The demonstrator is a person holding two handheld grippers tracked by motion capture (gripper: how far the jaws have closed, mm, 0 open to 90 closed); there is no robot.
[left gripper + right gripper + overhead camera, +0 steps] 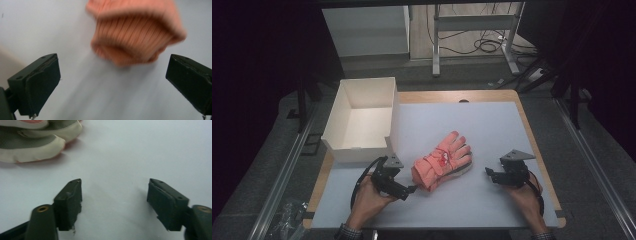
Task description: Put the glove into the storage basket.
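Your left tool (pixel 411 190) sits at the near-left of the glove (pixel 443 161), its black, blocky jaws spread wide with nothing between them; the tips stand just short of the cuff end. In the left gripper view the ribbed knit cuff (pixel 135 35) lies ahead of the jaws, soft and rounded, blurred. Your right tool (pixel 488 172) hovers to the right of the glove, near its fingertips but apart from them, jaws also well open and empty; only the pale counter surface shows between them in the right gripper view.

The glove lies on the counter (pixel 492 125) around its middle, cuff toward you and fingers pointing away and to the right. It is salmon-pink, padded and knit-cuffed, with a strap across the back and a small red mark there. A second layer shows beneath it: grey and cream fingertips (pixel 35 143), smooth and puffy, peek out along the right edge.

Beyond the glove to the left stands a white cardboard box (pixel 362 120), open-topped, rectangular, with plain matte walls. Nothing lies between it and the glove. The counter top is a smooth light sheet with a wooden edge.
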